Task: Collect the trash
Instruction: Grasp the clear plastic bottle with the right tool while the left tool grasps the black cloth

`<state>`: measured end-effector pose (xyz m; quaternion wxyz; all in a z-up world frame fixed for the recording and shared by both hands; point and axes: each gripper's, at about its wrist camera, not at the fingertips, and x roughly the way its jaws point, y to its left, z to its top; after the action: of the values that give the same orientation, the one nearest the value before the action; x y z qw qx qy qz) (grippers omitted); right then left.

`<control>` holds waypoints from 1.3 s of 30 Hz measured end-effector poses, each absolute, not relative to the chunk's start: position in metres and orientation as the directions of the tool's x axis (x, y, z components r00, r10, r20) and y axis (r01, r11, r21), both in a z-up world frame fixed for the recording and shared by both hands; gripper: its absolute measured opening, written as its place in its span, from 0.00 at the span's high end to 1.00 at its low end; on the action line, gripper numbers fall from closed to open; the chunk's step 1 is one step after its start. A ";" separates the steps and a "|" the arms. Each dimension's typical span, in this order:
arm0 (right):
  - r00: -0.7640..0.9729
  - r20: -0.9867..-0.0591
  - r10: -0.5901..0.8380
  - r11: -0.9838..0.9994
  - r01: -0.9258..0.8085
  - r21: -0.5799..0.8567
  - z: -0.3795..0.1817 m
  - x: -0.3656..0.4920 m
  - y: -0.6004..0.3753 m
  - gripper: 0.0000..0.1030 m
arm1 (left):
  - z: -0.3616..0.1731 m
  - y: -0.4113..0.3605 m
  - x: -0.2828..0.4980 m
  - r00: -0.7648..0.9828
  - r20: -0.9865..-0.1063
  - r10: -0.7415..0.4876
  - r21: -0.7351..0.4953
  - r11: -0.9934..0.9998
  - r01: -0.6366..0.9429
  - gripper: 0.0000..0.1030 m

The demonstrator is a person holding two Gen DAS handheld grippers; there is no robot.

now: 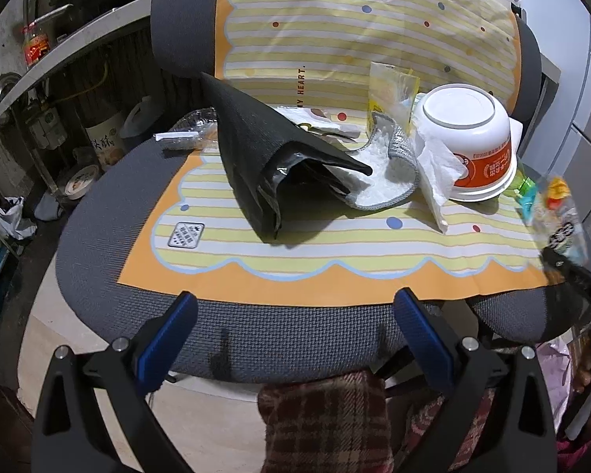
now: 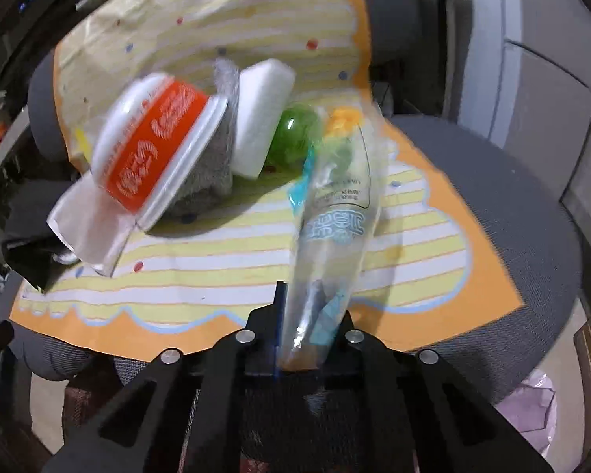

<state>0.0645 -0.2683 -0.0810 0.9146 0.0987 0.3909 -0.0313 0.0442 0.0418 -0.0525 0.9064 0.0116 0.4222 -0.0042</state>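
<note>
**Right claw grips a wrapper over a cluttered chair seat**

A grey office chair (image 1: 98,244) is covered by a striped yellow and orange sheet (image 1: 335,244). On the sheet lie a black bag (image 1: 264,165), a grey cloth (image 1: 390,181), a white tissue (image 1: 437,173) and an upturned white and orange bowl (image 1: 469,146). A green ball (image 2: 295,134) sits behind the bowl, beside a white sponge (image 2: 262,118).

The left claw (image 1: 295,327) hangs with its blue fingers (image 1: 165,339) spread wide, holding nothing, at the seat's near edge. The right claw (image 2: 311,331) is closed on a clear printed wrapper (image 2: 335,213), which stands up from it above the sheet. The right view is blurred.
</note>
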 end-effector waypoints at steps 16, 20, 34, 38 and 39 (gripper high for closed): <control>0.771 -0.604 0.202 0.978 -0.128 0.164 -0.029 0.028 -0.222 0.99 | -0.019 0.077 0.050 0.706 -0.706 0.055 -0.016 0.996 -0.093 0.09; 0.770 -0.606 0.199 0.979 -0.125 0.162 -0.034 0.027 -0.222 0.99 | -0.014 0.075 0.067 0.716 -0.698 0.017 -0.055 0.995 -0.077 0.27; 0.758 -0.631 0.168 0.985 -0.100 0.142 -0.041 0.038 -0.219 0.99 | -0.038 0.076 0.143 0.669 -0.743 0.017 -0.154 0.969 -0.195 0.34; 0.761 -0.625 0.173 0.984 -0.099 0.152 -0.039 0.036 -0.220 0.99 | -0.044 0.075 0.142 0.658 -0.753 -0.002 -0.148 0.975 -0.166 0.81; 0.765 -0.620 0.174 0.983 -0.101 0.152 -0.038 0.034 -0.220 0.99 | -0.042 0.076 0.139 0.666 -0.746 0.003 -0.144 0.976 -0.165 0.82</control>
<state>0.0342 -0.2197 -0.0378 0.9377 0.0548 0.3350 0.0733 0.1387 0.0764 -0.0418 0.9071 -0.1001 0.4063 0.0463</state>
